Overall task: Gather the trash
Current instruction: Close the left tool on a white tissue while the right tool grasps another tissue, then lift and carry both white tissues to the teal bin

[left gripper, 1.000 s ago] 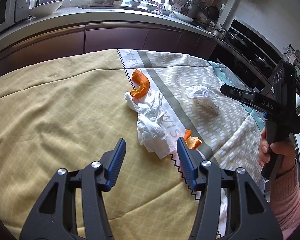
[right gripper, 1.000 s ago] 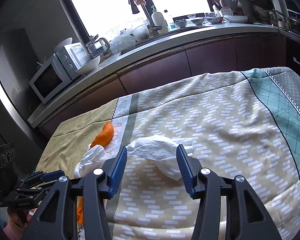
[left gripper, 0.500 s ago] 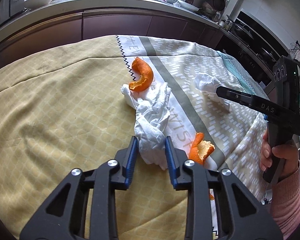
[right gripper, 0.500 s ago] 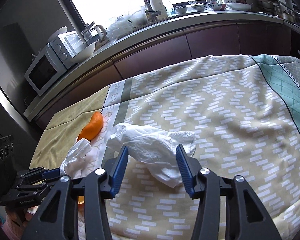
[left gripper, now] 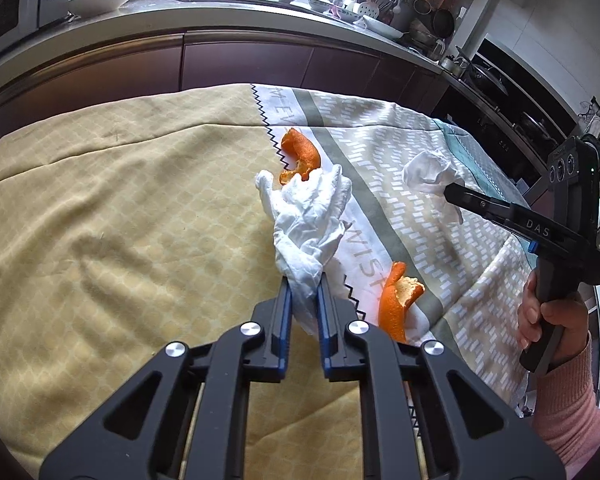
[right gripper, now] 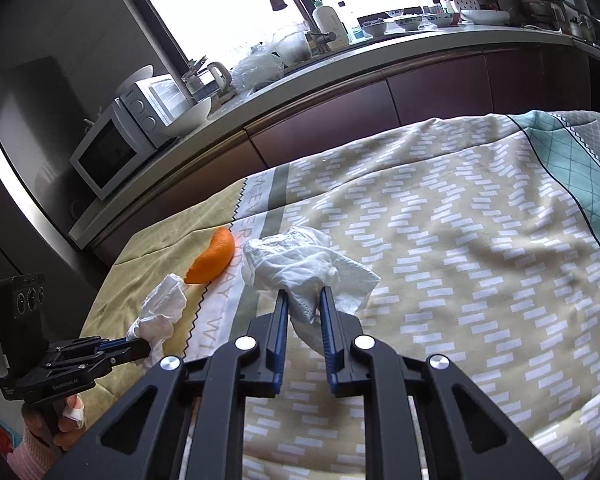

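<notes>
Two crumpled white tissues on the cloth-covered tabletop (left gripper: 100,220), soft and wrinkled, one long and twisted (left gripper: 308,220), one shorter and bunched (right gripper: 300,264). Two curled pieces of orange peel too, glossy outside and pale inside: one (left gripper: 300,156) touching the far end of the long tissue, toward the far edge, another (left gripper: 398,296) just beside its near end, toward the near edge. Woven cloth, yellow with a fine lattice on the left part, grey-white dashes in the middle, teal diamonds at the right edge.

Left gripper (left gripper: 303,292) narrow and closing, blue pads pressing on the near end of the long tissue. Right gripper (right gripper: 304,308) also narrow and closing, pinching the near tail of the bunched tissue, toward the middle of the tabletop. Pink sleeve (left gripper: 568,412) behind the right handle.

Beyond the far edge, dark cabinet fronts (right gripper: 432,96), a counter with a white microwave (right gripper: 108,152), a bowl (right gripper: 184,118) and dishes near the window. Nothing between the pads except tissue.
</notes>
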Demonstrator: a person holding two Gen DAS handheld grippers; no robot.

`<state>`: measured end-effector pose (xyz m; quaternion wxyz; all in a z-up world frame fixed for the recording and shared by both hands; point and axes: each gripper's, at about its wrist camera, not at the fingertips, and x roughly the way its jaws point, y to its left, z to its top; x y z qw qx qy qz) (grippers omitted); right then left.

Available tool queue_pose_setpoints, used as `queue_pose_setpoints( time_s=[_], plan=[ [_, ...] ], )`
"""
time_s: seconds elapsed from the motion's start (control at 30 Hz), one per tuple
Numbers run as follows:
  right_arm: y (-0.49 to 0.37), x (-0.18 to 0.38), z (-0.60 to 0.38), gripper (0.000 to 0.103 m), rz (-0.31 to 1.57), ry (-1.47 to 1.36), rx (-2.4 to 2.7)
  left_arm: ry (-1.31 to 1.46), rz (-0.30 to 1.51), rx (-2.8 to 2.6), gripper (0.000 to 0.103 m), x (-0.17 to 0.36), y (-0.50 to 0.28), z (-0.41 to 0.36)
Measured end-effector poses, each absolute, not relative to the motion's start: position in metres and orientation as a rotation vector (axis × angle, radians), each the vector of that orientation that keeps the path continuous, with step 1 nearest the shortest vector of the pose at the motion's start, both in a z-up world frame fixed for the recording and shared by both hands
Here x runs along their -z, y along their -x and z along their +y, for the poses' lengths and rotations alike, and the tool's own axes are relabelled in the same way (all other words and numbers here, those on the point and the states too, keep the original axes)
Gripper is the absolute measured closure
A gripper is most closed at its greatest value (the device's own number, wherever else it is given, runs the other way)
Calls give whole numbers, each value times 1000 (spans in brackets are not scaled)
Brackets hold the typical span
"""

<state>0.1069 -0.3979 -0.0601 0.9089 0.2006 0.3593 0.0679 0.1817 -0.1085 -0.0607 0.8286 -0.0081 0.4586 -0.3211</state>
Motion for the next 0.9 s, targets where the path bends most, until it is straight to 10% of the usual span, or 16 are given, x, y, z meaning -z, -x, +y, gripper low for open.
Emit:
queue_pose_setpoints(
  time_s=[0.9],
  plan=[
    [-82, 23, -277, 88, 685, -387, -479, 81, 880, 541, 91, 31, -124, 1]
  ],
)
